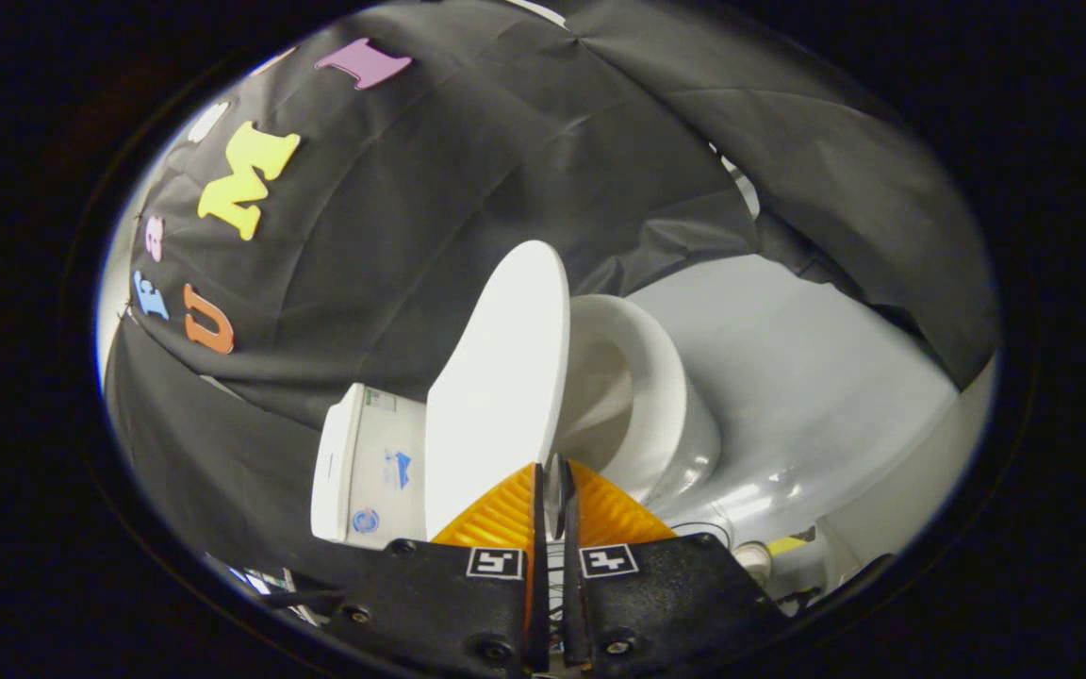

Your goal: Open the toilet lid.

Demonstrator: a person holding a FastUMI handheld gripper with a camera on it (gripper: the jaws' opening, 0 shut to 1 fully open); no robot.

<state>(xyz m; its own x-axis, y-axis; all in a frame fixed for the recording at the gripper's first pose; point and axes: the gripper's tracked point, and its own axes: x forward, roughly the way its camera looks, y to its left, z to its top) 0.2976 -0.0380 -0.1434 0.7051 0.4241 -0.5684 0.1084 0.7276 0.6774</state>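
The white toilet lid [501, 377] stands raised, tilted up away from the seat and bowl [637, 405]. My gripper [552, 490] is shut on the lid's front edge, which runs as a thin strip between the two fingers. The open bowl lies to the right of the lid and beyond the fingers. The white cistern [364, 471] sits to the left, behind the lid.
Black cloth walls the booth behind and around the toilet. A pale grey floor [807, 377] spreads to the right of the bowl. Some cables and a small yellow item [788, 544] lie low at the right by the gripper body.
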